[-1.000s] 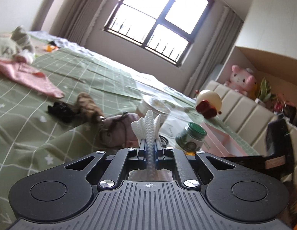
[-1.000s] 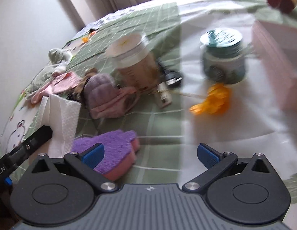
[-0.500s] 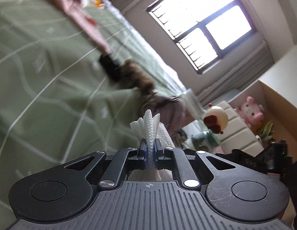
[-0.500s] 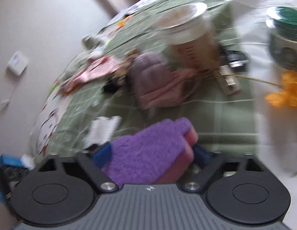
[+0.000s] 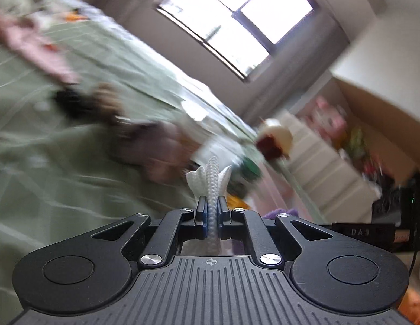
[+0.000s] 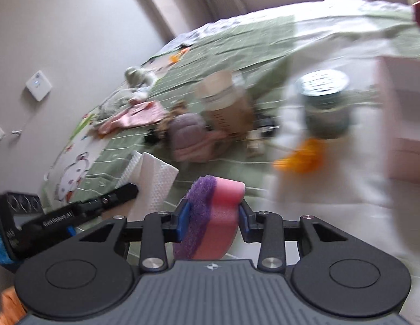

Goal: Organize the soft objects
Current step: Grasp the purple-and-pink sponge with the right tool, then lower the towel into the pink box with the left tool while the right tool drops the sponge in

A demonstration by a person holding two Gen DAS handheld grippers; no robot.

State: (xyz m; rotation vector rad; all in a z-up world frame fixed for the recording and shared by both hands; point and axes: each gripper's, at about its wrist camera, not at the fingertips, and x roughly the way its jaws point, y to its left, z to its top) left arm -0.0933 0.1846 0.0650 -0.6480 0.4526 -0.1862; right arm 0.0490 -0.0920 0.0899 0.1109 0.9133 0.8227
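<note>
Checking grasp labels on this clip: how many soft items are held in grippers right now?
2. The white textured cloth is pinched in the left gripper; the purple-and-pink sponge is squeezed in the right gripper, whose jaws have just been closing.

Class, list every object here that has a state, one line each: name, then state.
left gripper, shut on the white cloth
right gripper, just closed on the sponge
sponge, squeezed, lifted off the bed
green-lidded jar, upright, lid on
</note>
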